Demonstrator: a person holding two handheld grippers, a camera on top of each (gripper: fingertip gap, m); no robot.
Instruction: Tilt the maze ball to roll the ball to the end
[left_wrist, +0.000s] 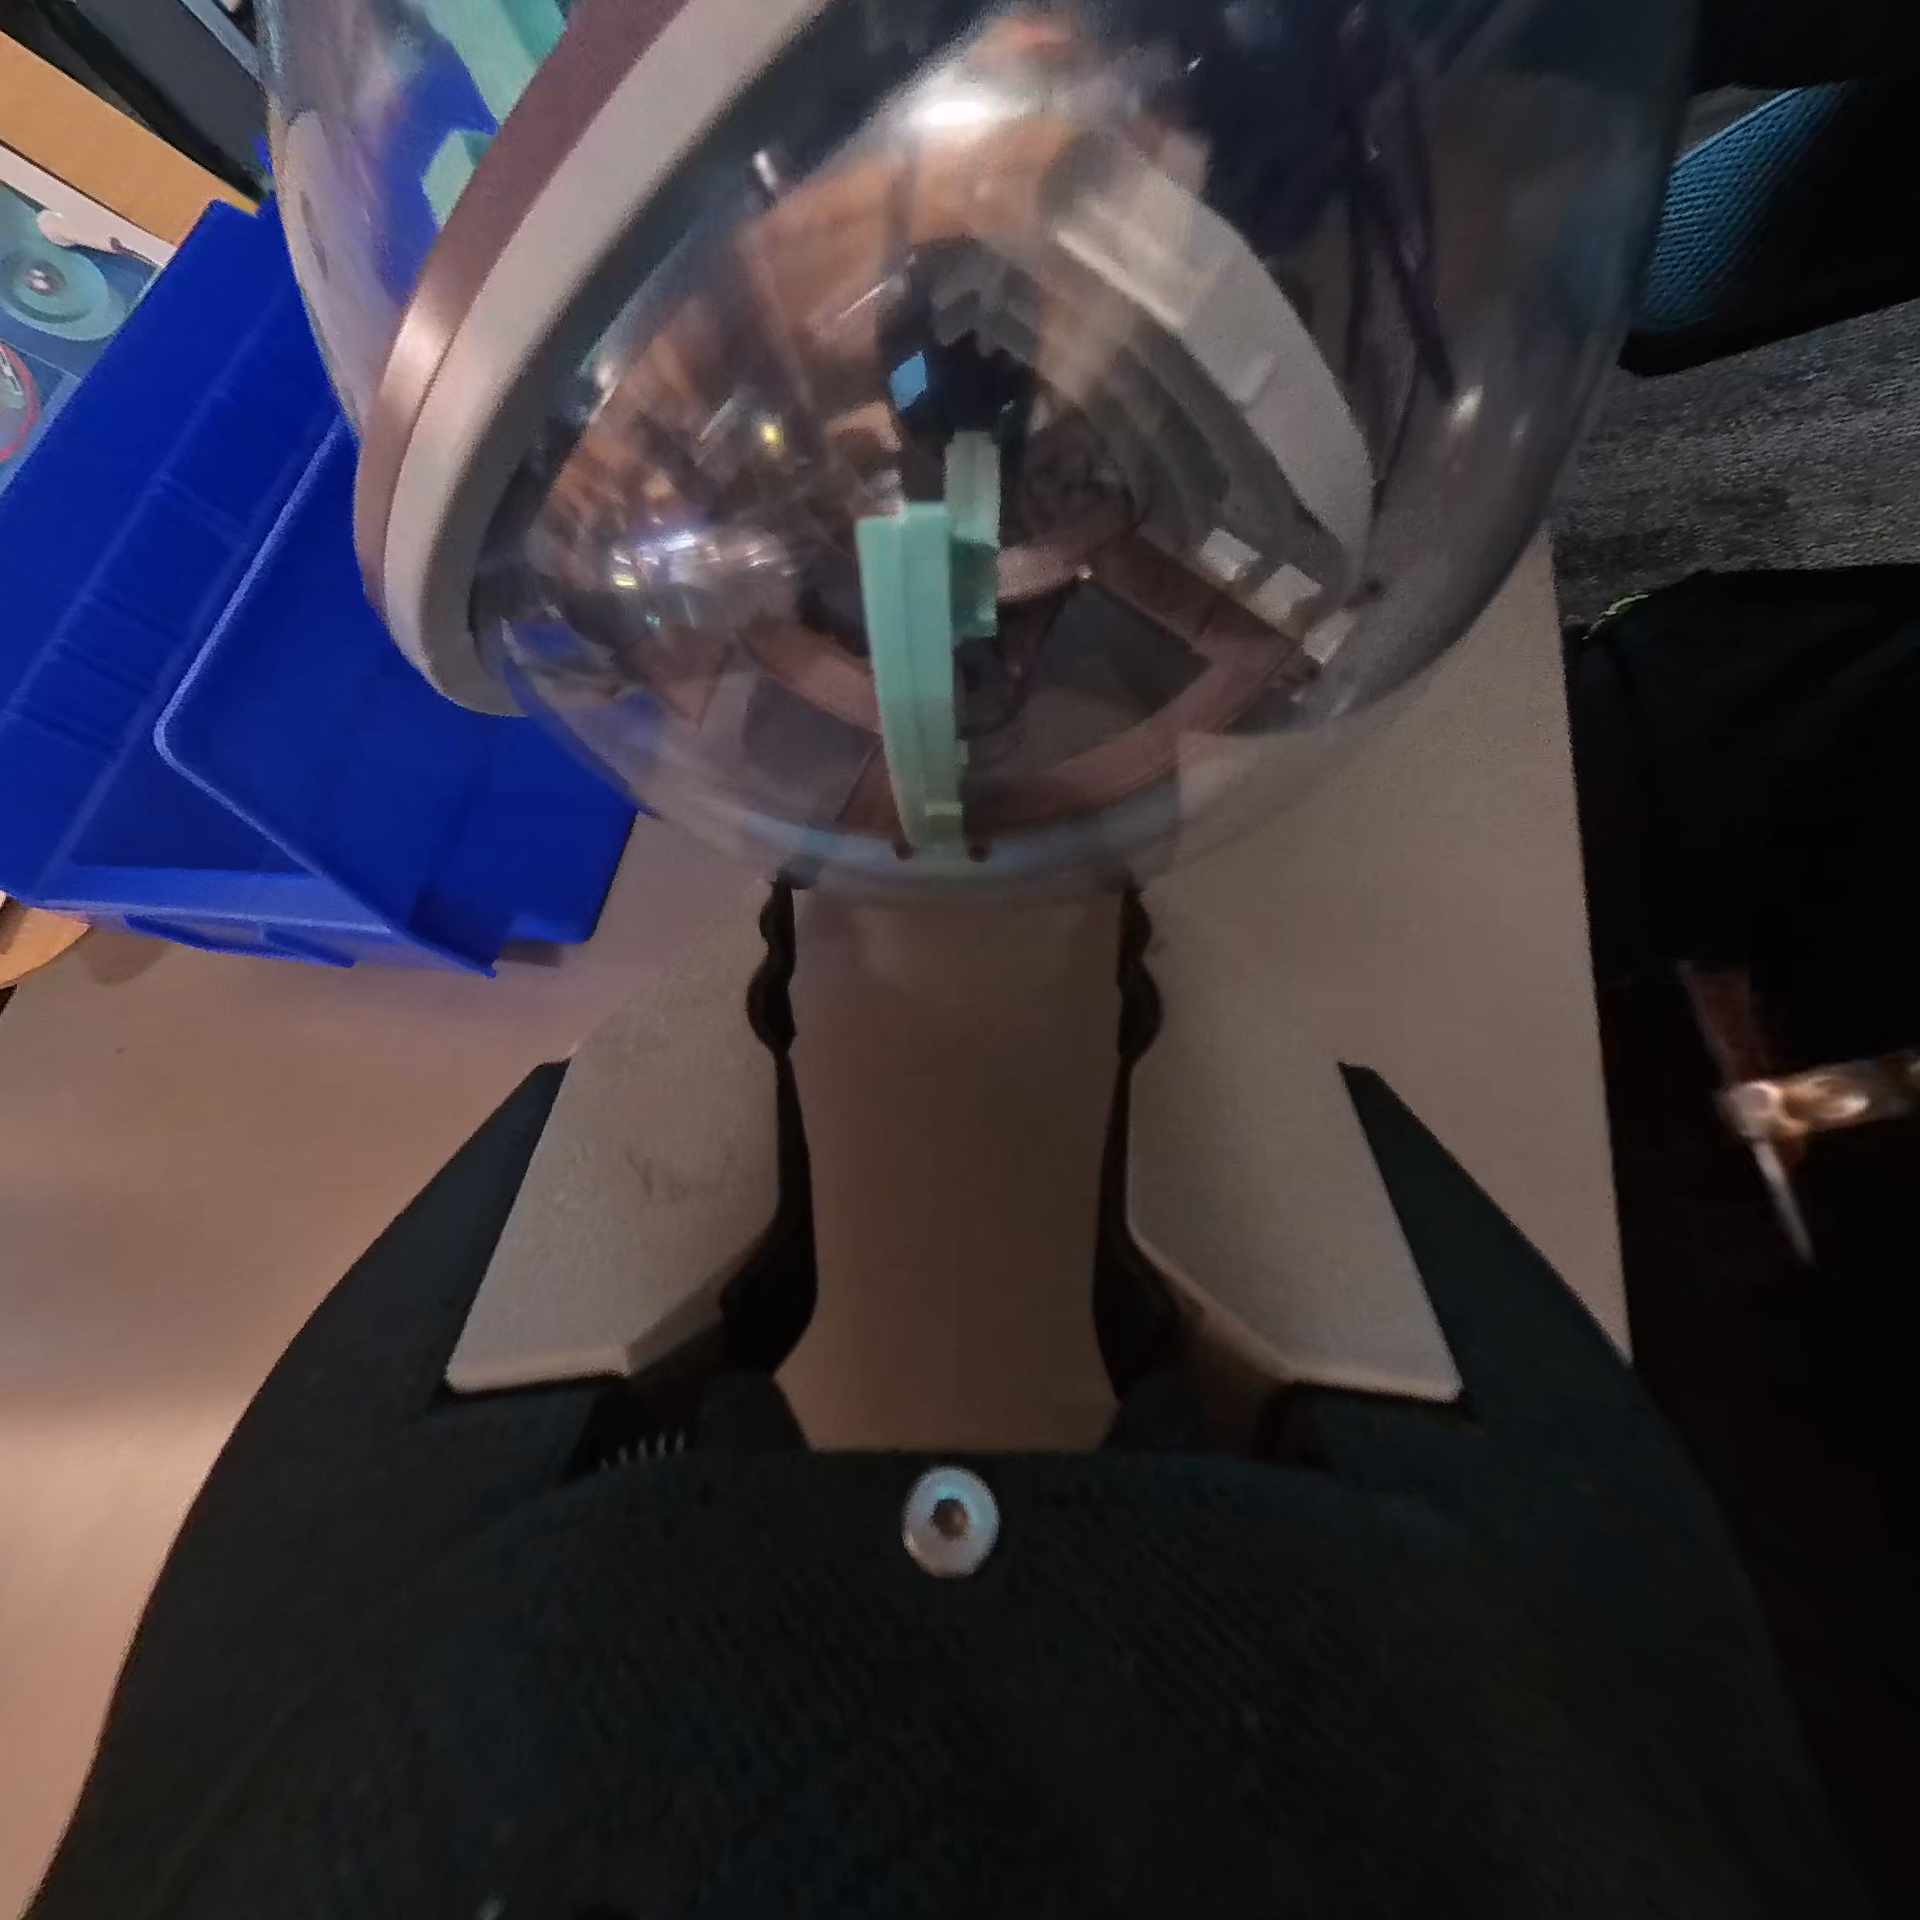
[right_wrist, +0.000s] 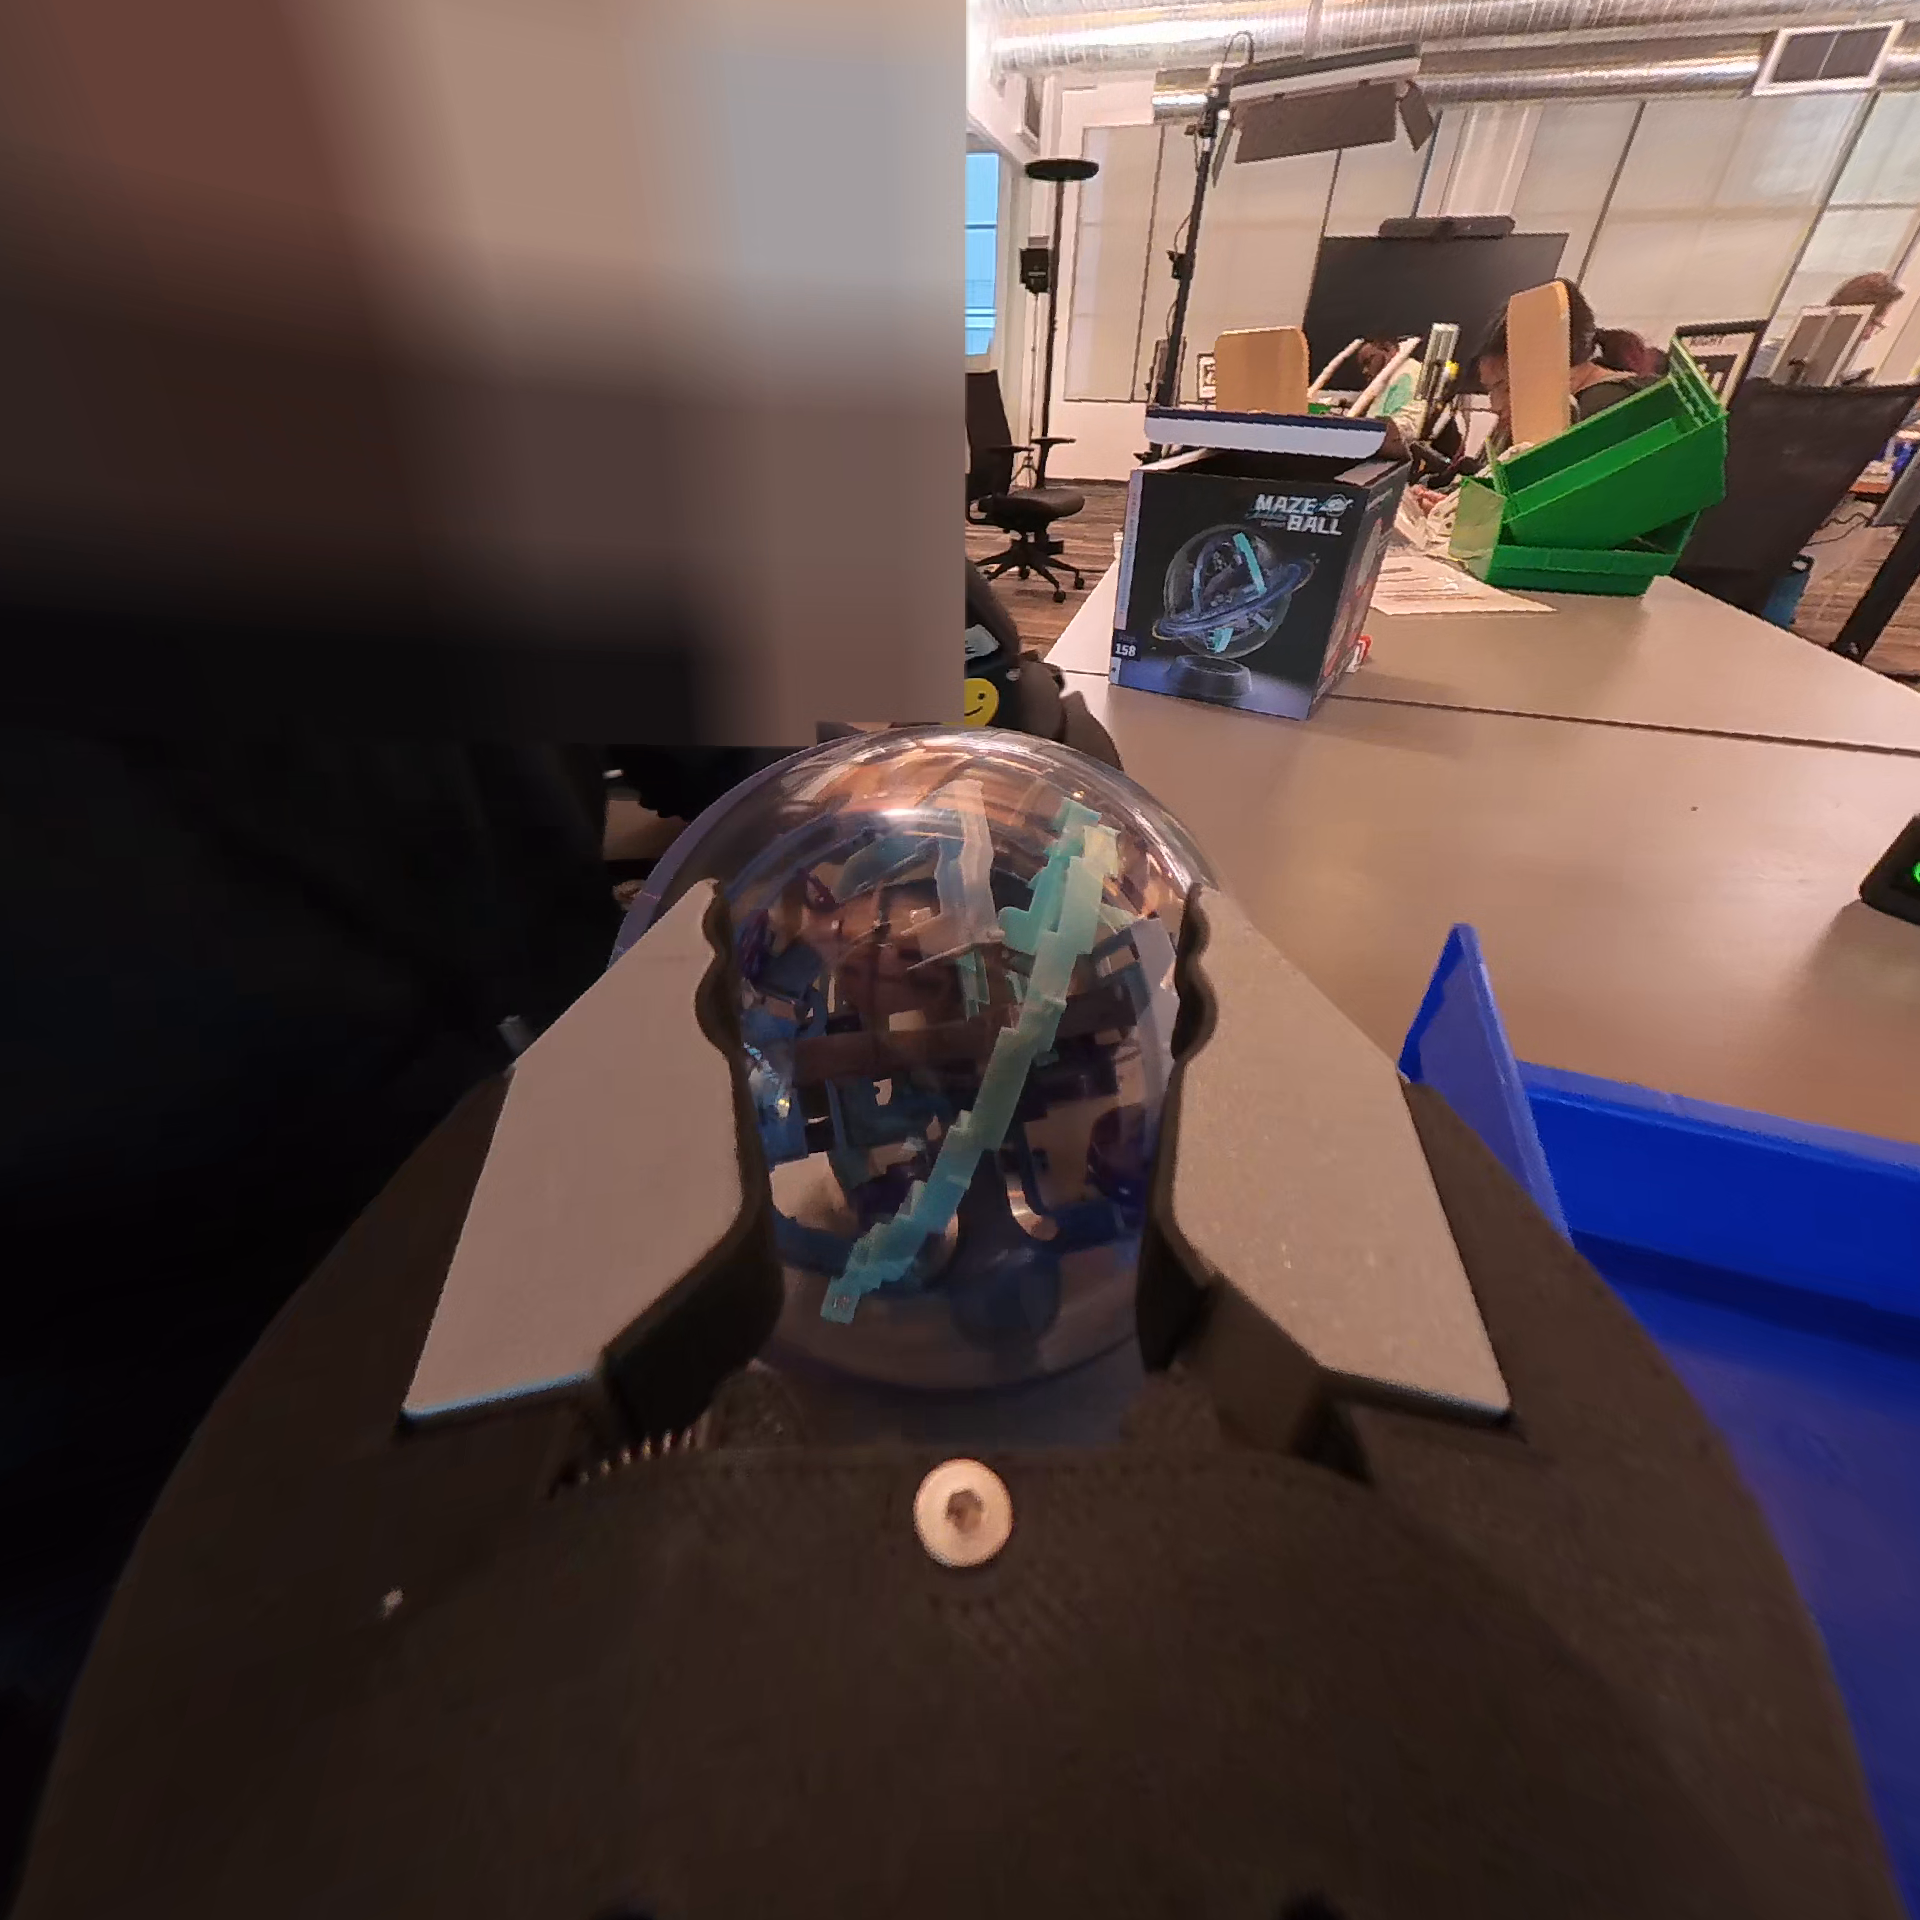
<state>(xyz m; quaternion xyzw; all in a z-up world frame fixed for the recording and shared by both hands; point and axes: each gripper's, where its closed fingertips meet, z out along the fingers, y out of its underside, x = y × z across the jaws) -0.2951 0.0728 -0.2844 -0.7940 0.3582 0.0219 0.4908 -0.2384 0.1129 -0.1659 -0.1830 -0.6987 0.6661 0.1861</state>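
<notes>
While the right claw (right_wrist: 951, 956) clamps the clear plastic maze sphere (right_wrist: 935, 1049) between its pads for tilting above the grey desk (right_wrist: 1455, 883), the left claw (left_wrist: 956, 914) hangs open. Its fingertips sit just under the sphere, likely as support.

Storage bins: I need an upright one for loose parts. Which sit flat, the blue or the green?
The blue bin, beside the right gripper, sits flat with its open side up. The green bins lie tilted in a heap on the far table.

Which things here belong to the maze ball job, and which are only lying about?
For the job:
maze ball
right gripper, its fingers on both sides of the ball
left gripper, its fingertips at the ball

Only lying about:
blue bin
maze ball box
green bins
</notes>
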